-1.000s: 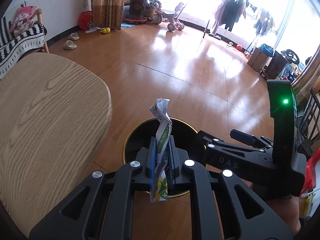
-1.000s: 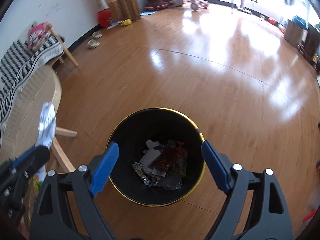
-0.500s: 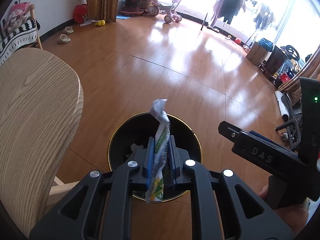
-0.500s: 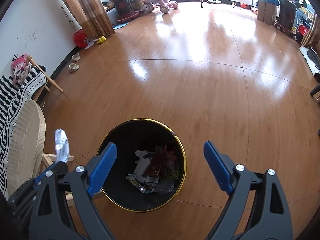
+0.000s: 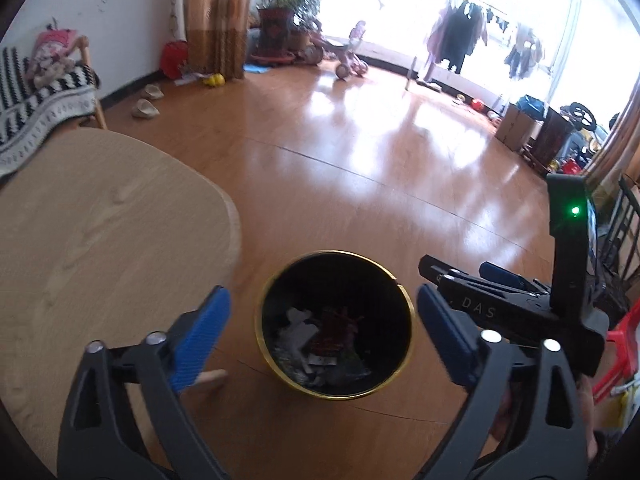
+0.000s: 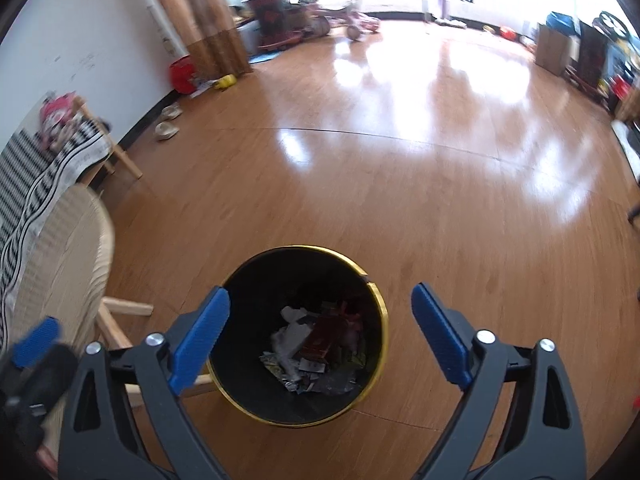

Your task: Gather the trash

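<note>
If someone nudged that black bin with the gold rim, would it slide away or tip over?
The black bin would probably slide rather than tip: it looks wide for its depth and stands on a glossy wooden floor. It is likely light, since only a shallow layer of crumpled wrappers covers its bottom. A push at the rim might still rock it.

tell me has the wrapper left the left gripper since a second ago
Yes. The left gripper has just been opening, nothing between its jaws; the wrapper is gone from above the bin.
</note>
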The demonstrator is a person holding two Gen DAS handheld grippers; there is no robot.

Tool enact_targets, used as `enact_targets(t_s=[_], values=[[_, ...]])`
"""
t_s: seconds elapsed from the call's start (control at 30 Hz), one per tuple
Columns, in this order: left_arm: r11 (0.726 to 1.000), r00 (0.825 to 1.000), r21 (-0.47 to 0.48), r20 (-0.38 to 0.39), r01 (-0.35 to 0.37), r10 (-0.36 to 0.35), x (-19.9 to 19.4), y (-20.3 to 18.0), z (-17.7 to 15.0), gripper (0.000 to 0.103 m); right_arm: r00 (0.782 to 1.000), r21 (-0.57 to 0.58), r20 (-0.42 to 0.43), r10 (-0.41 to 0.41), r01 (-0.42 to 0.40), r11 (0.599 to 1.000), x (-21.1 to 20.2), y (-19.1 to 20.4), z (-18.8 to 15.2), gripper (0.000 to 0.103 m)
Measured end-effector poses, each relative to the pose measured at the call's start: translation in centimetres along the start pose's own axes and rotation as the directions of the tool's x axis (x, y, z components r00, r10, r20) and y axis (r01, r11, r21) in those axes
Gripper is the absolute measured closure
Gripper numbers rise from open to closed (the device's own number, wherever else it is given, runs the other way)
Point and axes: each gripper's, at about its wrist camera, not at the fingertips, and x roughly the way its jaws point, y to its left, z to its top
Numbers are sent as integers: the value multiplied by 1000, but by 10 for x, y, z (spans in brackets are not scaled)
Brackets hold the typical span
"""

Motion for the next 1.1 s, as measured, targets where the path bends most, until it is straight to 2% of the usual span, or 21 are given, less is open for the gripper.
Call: enact_targets(t_s=[0.1,0.2,0.27,0.37,0.4,0.53,0.6,0.7,0.8,0.87,0.93,1.1], values=[[996,995,-9,26,-92,92,-35,27,-7,8,999,-111,25,30,-27,993,-8,33,-4,12],[979,979,-59,47,-196,199,-76,68,-19,7,996,-226,48,72,-59,972,-20,73,-12,11],[950,954,-110,31,-292,297,-105,99,-31,7,992,-295,58,116,-94,951,-30,102,-18,11],[895,920,-231,4,-381,393,-149,154,-54,7,982,-390,61,180,-143,910,-46,150,-28,11],[870,903,-263,-9,-418,431,-162,169,-63,7,976,-430,58,211,-166,887,-52,171,-34,11],[728,795,-371,-50,-576,604,-226,229,-107,7,952,-537,9,306,-253,805,-68,244,-57,11],[664,758,-431,-76,-611,648,-256,255,-131,7,932,-586,-46,359,-317,746,-77,289,-77,11],[590,724,-505,-105,-630,682,-290,283,-154,7,901,-633,-127,415,-396,665,-89,347,-104,11],[534,692,-548,-119,-644,712,-318,304,-175,7,868,-677,-191,459,-455,579,-107,402,-133,11],[493,664,-565,-136,-661,735,-335,316,-191,7,851,-693,-221,477,-481,537,-117,431,-150,11],[466,651,-578,-155,-670,743,-349,322,-211,7,840,-709,-237,488,-493,505,-126,455,-166,11],[417,635,-613,-184,-671,750,-372,341,-241,7,824,-736,-262,503,-508,448,-143,497,-202,11]])
